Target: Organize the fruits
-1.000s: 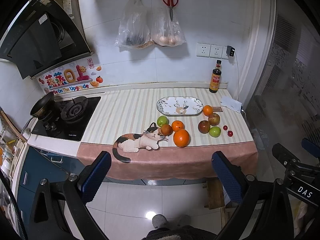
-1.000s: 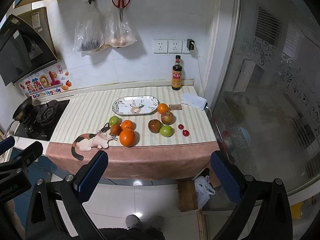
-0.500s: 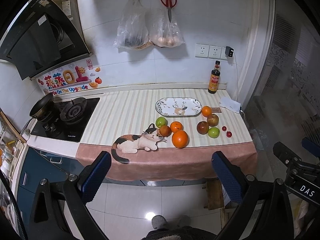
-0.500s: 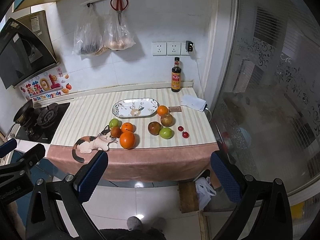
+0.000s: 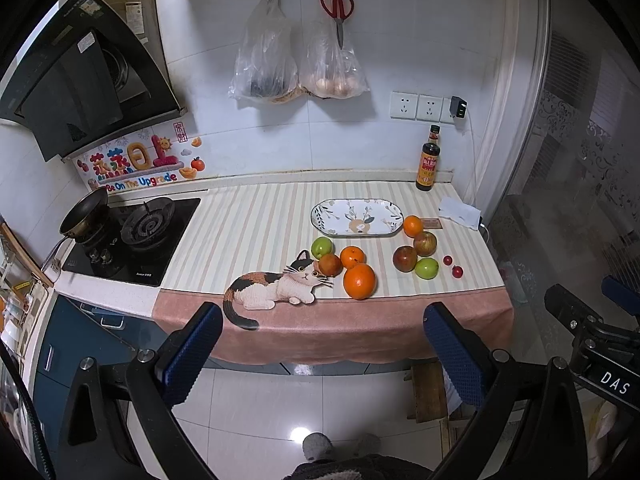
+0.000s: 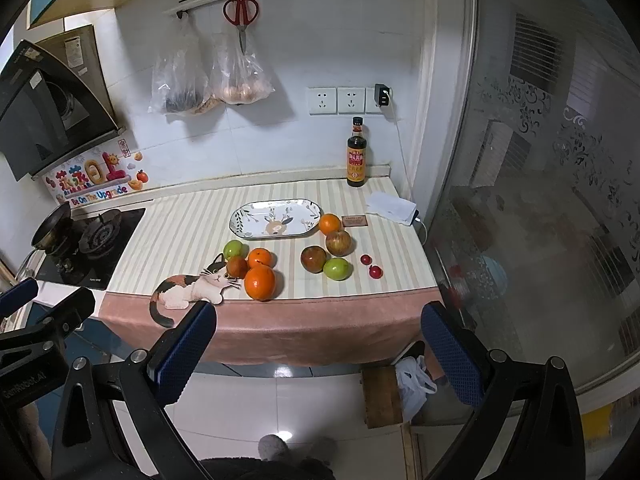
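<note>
A: Status? Where's the fruit relative to the jaws?

B: Both grippers are back from the counter, nothing held. Left gripper (image 5: 322, 350) jaws wide apart, right gripper (image 6: 320, 348) the same. All fruit sits ahead of and above the fingertips in both views, well apart from them.

A: Layout?

B: Plate (image 5: 394, 210) is bare, farthest out from the jaws. Big orange (image 5: 359, 281) is nearest, close to the front edge of the cloth (image 5: 332, 326). Behind it, a cluster: small orange (image 5: 352, 256), dark red fruit (image 5: 330, 265), green apple (image 5: 322, 247), packed tight, seemingly touching. Off toward the right finger: two red apples (image 5: 405, 258), a green one, another orange (image 5: 413, 226), two cherry tomatoes (image 5: 457, 271).

A: Risks?

B: My read: round fruit on loose cloth. Clip the big orange on approach and it could roll off the front edge to the floor. Going into the tight cluster, a finger may nudge a neighbour. Tomatoes are small and probably soft, so a hard squeeze could crush them.
</note>
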`<action>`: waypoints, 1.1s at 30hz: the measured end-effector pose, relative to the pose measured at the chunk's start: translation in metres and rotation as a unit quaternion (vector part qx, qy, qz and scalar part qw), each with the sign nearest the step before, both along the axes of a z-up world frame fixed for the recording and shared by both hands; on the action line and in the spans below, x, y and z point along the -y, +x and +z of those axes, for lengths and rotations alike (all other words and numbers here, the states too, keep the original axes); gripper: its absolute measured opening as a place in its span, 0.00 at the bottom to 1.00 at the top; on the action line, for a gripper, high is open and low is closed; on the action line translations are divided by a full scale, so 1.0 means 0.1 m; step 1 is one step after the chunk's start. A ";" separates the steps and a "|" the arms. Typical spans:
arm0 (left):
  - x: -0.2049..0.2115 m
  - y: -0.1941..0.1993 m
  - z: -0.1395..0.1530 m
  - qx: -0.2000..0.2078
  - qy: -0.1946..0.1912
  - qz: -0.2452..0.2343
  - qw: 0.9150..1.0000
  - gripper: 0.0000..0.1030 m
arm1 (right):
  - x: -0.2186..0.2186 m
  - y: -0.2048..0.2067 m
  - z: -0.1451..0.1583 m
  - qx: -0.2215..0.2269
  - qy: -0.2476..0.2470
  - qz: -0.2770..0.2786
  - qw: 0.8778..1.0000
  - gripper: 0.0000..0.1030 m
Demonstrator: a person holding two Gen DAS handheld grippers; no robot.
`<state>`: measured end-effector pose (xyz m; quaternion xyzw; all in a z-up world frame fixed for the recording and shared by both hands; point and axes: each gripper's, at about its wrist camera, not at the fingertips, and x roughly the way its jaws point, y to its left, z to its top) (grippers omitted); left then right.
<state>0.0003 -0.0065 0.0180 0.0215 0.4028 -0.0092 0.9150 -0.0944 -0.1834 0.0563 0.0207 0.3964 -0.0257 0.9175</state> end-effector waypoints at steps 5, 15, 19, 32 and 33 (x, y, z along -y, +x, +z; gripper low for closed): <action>0.01 0.01 0.01 0.000 -0.001 0.000 1.000 1.00 | -0.02 0.00 0.03 0.003 0.000 0.003 1.000 1.00; 0.02 0.02 0.02 -0.001 -0.003 -0.001 1.000 1.00 | -0.02 0.00 0.04 0.004 0.002 0.005 1.000 1.00; 0.05 0.03 0.03 0.001 -0.002 -0.003 1.000 1.00 | -0.02 -0.01 0.05 0.004 0.001 0.005 1.000 1.00; 0.06 0.00 0.01 0.002 -0.004 -0.004 1.000 1.00 | 0.01 0.00 0.05 0.005 0.004 0.005 1.000 1.00; 0.07 0.00 0.01 0.003 -0.005 -0.003 1.000 1.00 | 0.01 -0.01 0.05 0.005 0.005 0.005 1.000 1.00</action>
